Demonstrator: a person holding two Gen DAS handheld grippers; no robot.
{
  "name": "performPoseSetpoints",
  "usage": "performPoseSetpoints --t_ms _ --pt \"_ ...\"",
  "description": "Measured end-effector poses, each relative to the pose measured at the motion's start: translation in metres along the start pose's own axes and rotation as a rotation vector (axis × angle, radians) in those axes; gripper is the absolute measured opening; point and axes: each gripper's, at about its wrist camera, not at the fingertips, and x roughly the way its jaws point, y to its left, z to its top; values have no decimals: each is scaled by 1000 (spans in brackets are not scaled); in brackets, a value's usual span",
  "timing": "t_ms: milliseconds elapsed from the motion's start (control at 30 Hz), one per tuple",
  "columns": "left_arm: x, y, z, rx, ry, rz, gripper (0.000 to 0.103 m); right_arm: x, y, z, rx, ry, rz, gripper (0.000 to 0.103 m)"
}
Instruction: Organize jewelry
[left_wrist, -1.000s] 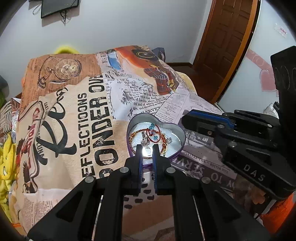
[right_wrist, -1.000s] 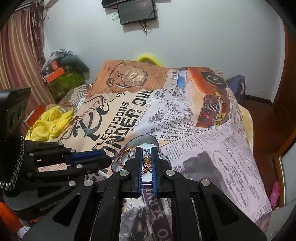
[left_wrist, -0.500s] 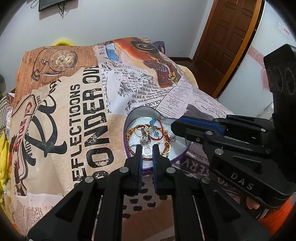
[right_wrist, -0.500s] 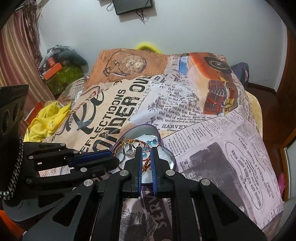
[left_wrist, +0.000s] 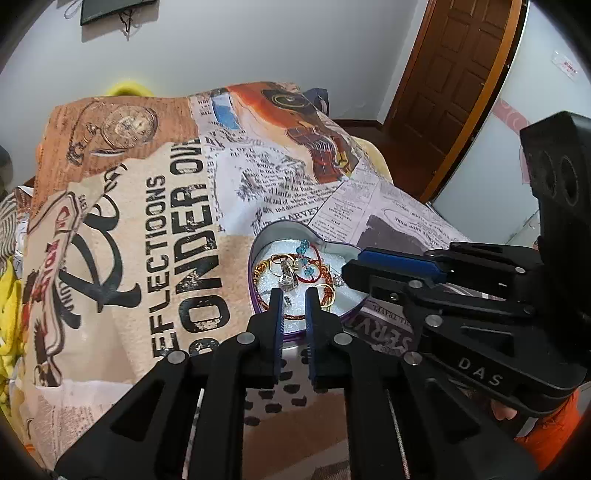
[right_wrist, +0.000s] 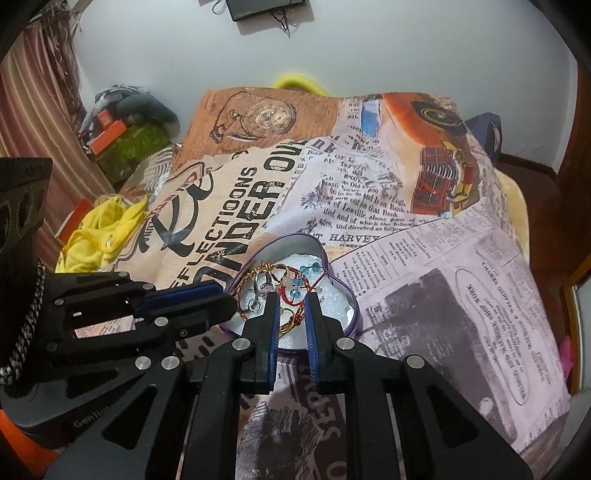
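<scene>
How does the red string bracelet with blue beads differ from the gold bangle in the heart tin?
The red string bracelet is a thin cord strung with turquoise beads, while the gold bangle is a metal hoop with no beads that I can see. The bracelet lies toward the middle of the heart tin, and the bangle curves along the tin's edge nearer the lettered print. Both lie tangled in one pile on the tin's white lining, and neither is held.

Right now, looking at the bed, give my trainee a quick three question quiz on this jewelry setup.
1. True or false: the heart-shaped tin has its lid on.
2. What colour are the beads in the tin: A green, B blue, C black?
3. Is either the left gripper or the right gripper holding jewelry?

Key: 1 false, it is open. 2 B. 3 No; both hover over the tin, jaws opening slightly, nothing pinched.
</scene>
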Motion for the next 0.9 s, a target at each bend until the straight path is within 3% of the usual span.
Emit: performPoseSetpoints --t_ms 133,333,533,700,767,833,900 --pt "-19 -2 -1 -2 -28 20 16 -14 6 1 -15 -23 -15 12" --pt "-66 -7 1 -3 -108 54 17 -55 17 2 -35 -99 -41 12" --pt "-142 -28 -1 14 -273 96 18 -127 36 1 -59 -263 -80 12" --pt "-213 -56 -18 34 -463 133 32 -195 60 -8 -80 -448 -108 14" --pt "-233 -64 -25 38 -524 143 35 -217 70 -14 -87 -520 -120 23" --pt "-253 -72 -35 42 -587 154 42 -241 82 -25 -92 -608 -134 47" --pt "-271 -79 -44 47 -646 179 48 -259 93 -35 -103 -688 -170 54"
